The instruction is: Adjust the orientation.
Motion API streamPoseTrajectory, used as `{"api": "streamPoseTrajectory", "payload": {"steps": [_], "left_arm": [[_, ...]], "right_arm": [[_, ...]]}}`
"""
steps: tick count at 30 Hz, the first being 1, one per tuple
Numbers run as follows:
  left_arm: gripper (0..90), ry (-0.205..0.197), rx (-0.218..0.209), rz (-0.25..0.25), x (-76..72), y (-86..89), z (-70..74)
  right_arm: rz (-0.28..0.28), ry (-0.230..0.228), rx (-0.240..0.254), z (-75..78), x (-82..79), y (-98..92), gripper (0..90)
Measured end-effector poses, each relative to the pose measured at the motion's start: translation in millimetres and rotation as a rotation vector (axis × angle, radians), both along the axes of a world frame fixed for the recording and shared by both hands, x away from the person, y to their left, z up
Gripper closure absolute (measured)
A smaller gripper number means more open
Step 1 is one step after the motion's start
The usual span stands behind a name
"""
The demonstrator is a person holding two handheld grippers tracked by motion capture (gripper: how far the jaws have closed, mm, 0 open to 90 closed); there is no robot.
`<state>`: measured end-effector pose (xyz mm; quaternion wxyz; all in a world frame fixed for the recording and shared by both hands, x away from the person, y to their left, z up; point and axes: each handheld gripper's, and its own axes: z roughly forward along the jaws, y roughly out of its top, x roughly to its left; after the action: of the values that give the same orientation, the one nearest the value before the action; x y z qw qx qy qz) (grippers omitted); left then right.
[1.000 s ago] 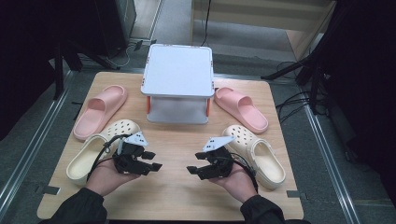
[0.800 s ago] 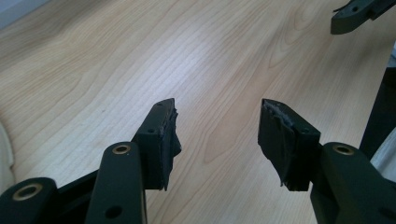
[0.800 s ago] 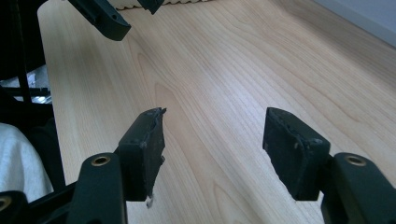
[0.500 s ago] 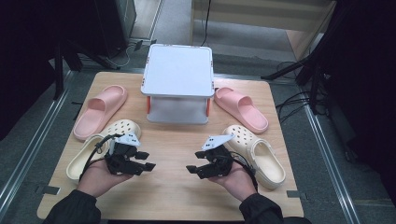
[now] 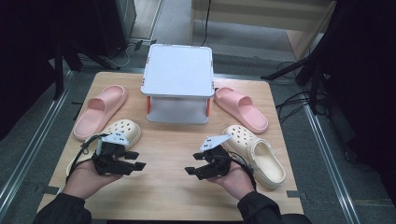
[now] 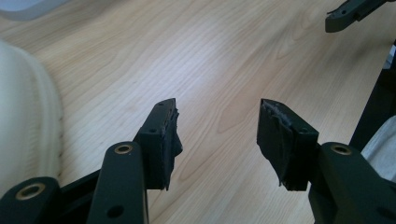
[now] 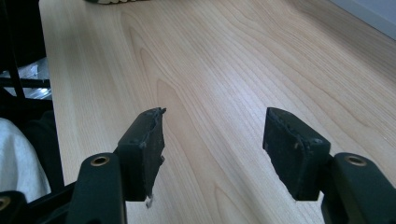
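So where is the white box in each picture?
High view: the white box sits at the top middle, at the far end of the table.
Left gripper view: the box peeks in at the top left corner.
Right gripper view: the box cuts across the top right corner.
Shared landmark: the wooden table it stands on.

Lab: tripods [image 5: 70, 56], cables [image 5: 299, 100], table [image 5: 177, 186]

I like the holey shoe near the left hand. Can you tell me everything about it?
The cream clog lies flat on the wooden table, sole down, toe pointing away from the person. Its rounded top has rows of small holes and looks like soft, smooth foam. It sits beside the pink slide. The left gripper is over its heel end, jaws open with nothing between them.
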<state>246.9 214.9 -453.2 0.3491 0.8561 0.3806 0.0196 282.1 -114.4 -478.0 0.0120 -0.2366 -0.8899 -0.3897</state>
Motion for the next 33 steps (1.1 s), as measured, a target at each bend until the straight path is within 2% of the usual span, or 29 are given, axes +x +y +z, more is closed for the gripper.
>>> {"api": "streamPoseTrajectory", "payload": {"steps": [7, 17, 19, 22, 26, 27, 29, 33], "left_arm": [[48.5, -0.005, -0.012, 0.067, -4.1, 26.9, 9.4], [48.8, 0.007, 0.030, 0.132, -9.7, 54.8, 12.5], [48.9, 0.009, 0.043, 0.166, -11.2, 64.9, 12.4], [48.8, 0.017, 0.060, 0.207, -9.4, 74.4, 9.4], [50.5, -0.002, 0.084, 0.249, -4.8, 80.7, 3.8], [51.9, 0.001, 0.078, 0.262, -3.4, 81.4, 2.4], [51.9, 0.013, 0.078, 0.261, 0.4, 81.9, -1.0], [52.7, 0.031, 0.106, 0.266, 8.6, 81.4, -9.2]], "right_arm": [[0.005, 0.001, -0.003, 0.3, 1.1, 1.4, 39.5], [0.002, -0.003, -0.006, 0.1, 3.0, 1.8, 39.5], [-0.003, -0.001, -0.009, -0.2, 3.4, 1.7, 39.4], [-0.005, 0.002, -0.010, -0.3, 3.8, 1.5, 39.4], [-0.005, 0.001, -0.010, -0.5, 3.9, 1.6, 39.4], [-0.005, 0.002, -0.012, -0.6, 3.9, 1.7, 39.4], [-0.005, 0.002, -0.014, -0.9, 3.8, 1.8, 39.4], [-0.007, 0.003, -0.017, -1.5, 3.9, 1.8, 39.4]]}}
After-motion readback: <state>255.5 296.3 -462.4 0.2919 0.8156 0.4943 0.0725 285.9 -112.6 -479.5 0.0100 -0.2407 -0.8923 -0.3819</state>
